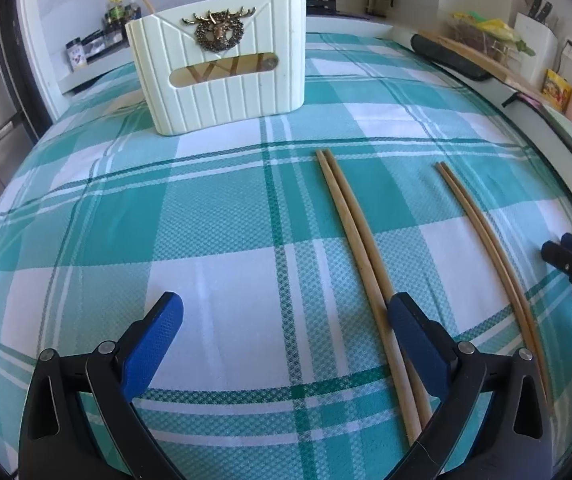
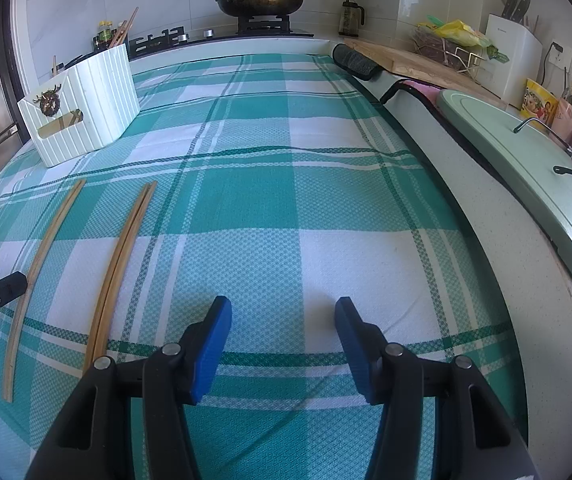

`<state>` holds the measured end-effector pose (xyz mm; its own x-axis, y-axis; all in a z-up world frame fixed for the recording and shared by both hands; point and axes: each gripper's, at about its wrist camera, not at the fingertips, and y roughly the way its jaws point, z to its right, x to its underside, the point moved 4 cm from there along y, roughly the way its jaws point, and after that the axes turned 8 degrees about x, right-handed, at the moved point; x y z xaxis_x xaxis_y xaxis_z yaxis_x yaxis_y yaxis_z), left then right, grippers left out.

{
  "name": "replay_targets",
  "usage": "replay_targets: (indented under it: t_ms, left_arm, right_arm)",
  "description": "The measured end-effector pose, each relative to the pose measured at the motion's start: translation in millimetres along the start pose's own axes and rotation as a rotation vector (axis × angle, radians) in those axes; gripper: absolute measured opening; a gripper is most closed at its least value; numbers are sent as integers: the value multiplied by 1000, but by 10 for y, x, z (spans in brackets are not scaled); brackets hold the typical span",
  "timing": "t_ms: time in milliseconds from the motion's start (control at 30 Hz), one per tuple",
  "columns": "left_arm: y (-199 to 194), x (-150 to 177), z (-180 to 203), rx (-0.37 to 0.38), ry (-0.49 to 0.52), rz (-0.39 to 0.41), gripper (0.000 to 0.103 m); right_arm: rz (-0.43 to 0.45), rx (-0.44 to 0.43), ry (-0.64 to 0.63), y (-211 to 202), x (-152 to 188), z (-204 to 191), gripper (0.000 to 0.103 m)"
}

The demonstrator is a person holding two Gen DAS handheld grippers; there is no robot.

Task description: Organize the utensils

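2 pairs of wooden chopsticks lie flat on the checked cloth in the middle and right of the left view. They look light, thin, stiff and smooth, so they may roll or slip; I think it is best to pinch both sticks together near the middle. The white holder stands upper left, well apart. The left tongs are spread and empty, with 1 pad over the near pair. The right tongs are spread and empty too. The counter edge runs down the right side of the right view, with lots of open cloth between.
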<state>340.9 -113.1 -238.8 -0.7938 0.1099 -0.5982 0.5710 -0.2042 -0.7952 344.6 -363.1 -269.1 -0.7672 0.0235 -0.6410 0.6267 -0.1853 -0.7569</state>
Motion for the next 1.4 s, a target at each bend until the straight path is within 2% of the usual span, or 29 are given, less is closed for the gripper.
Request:
replay_targets:
  t_ms: [333,400,500,567,733,767,800,900,1000,1033,1067,1100,1167,1200,1400]
  left_arm:
    - [13,2,-24,21,-3,-12,103]
    - [16,3,-22,24,-2,-13,103]
    - [40,-6,-19,27,-7,-16,103]
    - [97,0,-6,10,4,-44,103]
    - [102,1,-4,6,7,-39,102]
    - [99,4,-8,7,6,-39,102]
    - [94,7,-9,9,6,-39,101]
    - [59,5,7,13,13,-33,92]
    - [29,2,54,27,27,-25,79]
    - [19,-1,71,34,34,-22,71]
    - [5,-2,87,37,41,-18,58]
    - [-10,-4,103,40,51,-14,50]
    - [-31,-7,121,34,72,-11,14]
    - [-36,-2,104,27,74,-15,6]
    - [-110,32,-328,-19,-15,-14,6]
  right_arm:
    - [5,1,-2,-13,-3,-1,55]
    - [22,-48,5,-76,0,-30,55]
    - [16,-200,35,-200,12,-156,55]
    - [-6,-268,27,-228,17,-287,55]
    - [-33,-282,-32,-174,15,-550,54]
    - [-34,-283,-45,-168,19,-591,53]
    - [-30,-273,-62,-166,14,-616,46]
    - [-33,-252,-96,-180,9,-664,32]
    - [-37,-245,-142,-213,28,-756,27]
    - [-28,-225,-164,-231,34,-779,27]
    - [-25,-208,-175,-244,34,-787,25]
    - [-31,-192,-175,-244,31,-775,17]
    - [-48,-163,-173,-205,40,-757,8]
    - [-36,-144,-179,-211,48,-750,7]
    - [-19,-59,-138,-208,77,-535,6]
